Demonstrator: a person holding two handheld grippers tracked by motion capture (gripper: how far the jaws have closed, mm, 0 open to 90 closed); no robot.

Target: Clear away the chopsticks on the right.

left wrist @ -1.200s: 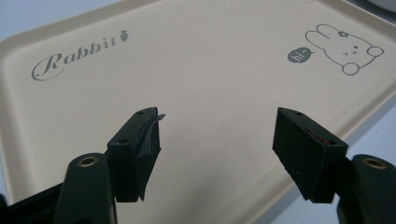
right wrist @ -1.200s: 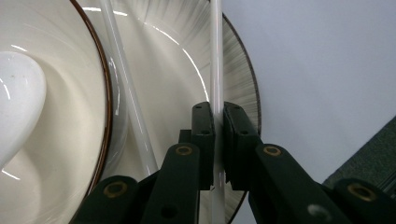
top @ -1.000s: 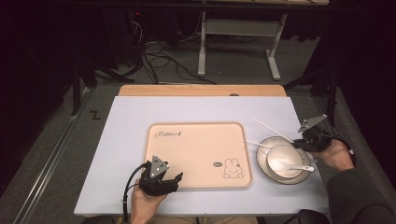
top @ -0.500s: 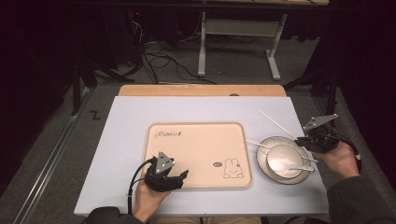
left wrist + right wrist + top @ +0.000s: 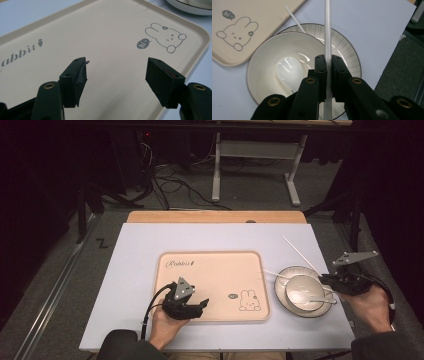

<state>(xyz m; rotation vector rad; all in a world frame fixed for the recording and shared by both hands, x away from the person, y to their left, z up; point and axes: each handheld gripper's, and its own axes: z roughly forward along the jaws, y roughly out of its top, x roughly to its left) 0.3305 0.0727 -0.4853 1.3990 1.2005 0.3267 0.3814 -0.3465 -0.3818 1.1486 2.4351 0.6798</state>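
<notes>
The white chopstick is pinched between the pads of my right claw, which are pressed together on it partway along its length, so it slants up and away over the right side of the counter. Below it sits the white bowl on its striped plate, with a white spoon lying in the bowl and a second chopstick resting on the plate's far rim, pointing toward the beige rabbit tray. To do this well, I judge I should keep the grip firm and the stick clear of the bowl's rim as I carry it, since a thin smooth stick held off its middle can pivot or slip. My right hand is beside the plate at the counter's right edge, claw pointing inward. My left claw is spread with nothing between its pads, hovering low over the tray's near edge, my left hand coming in from below.
</notes>
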